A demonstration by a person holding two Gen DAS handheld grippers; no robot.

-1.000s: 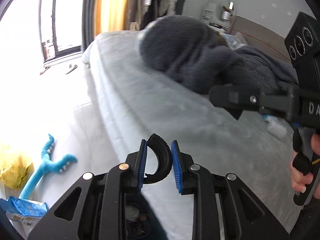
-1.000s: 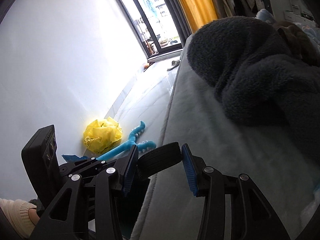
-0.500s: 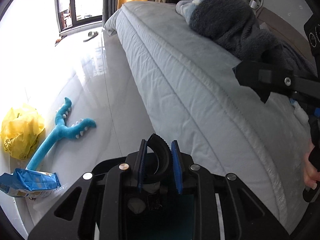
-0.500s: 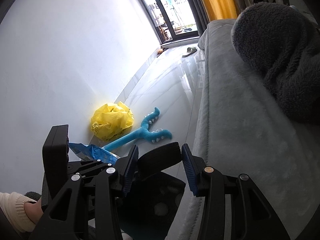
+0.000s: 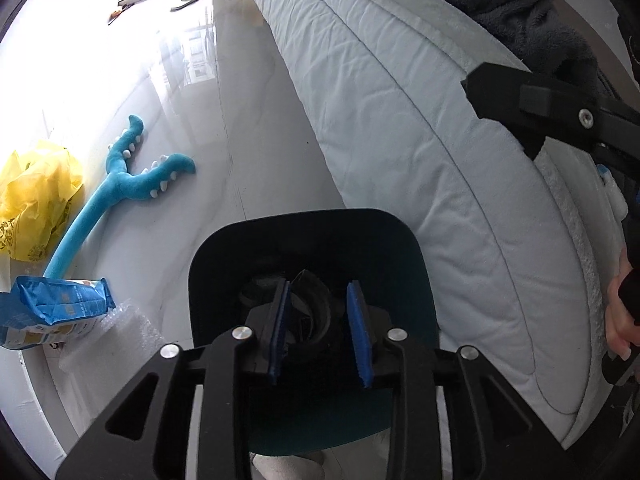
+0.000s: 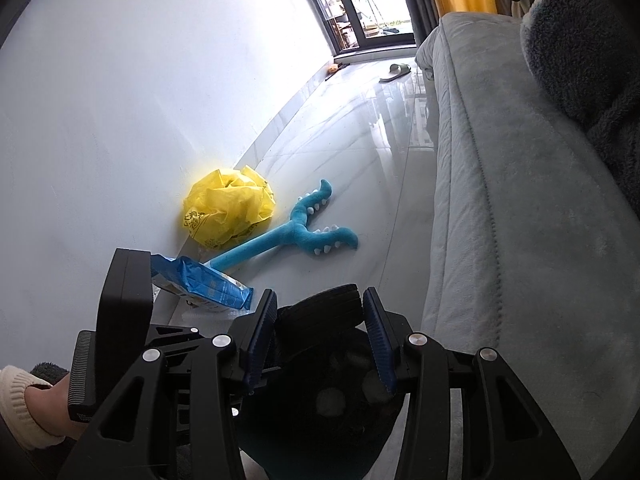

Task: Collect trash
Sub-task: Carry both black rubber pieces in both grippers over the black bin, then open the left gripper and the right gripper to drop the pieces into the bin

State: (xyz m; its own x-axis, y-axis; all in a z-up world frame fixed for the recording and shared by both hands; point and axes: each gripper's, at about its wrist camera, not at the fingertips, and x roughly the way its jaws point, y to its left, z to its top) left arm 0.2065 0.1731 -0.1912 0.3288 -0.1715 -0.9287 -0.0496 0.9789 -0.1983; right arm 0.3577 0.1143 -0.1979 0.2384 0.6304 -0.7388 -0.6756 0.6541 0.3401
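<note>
1. The left tongs point steeply down into the dark teal bin, which stands on the pale glossy floor just beside the bed.
2. Their blue pads have just been spreading apart; the curved black rubber piece lies between them, apparently clear of the pads, so the left tongs read as released.
3. That black piece sits low inside the bin's opening, among other dark things that cannot be made out.
4. The right tongs are clenched on a ribbed black rubber piece, both blue pads pressing its sides, directly above the bin.
5. A hand in a cream knit cuff grips the left tool's handle, seen at the lower left of the right wrist view.
6. A blue snack packet lies on the floor left of the bin, partly on a sheet of clear bubble wrap.
7. Beyond the packet, further from the bin, a long blue plush toy with white spikes stretches across the floor.
8. A crumpled yellow plastic bag rests against the white wall, touching the toy's stem.
9. A dark fleece blanket is heaped on the bed, well beyond the bin.
10. A slipper lies on the floor near the far window, well away from the bin.
</note>
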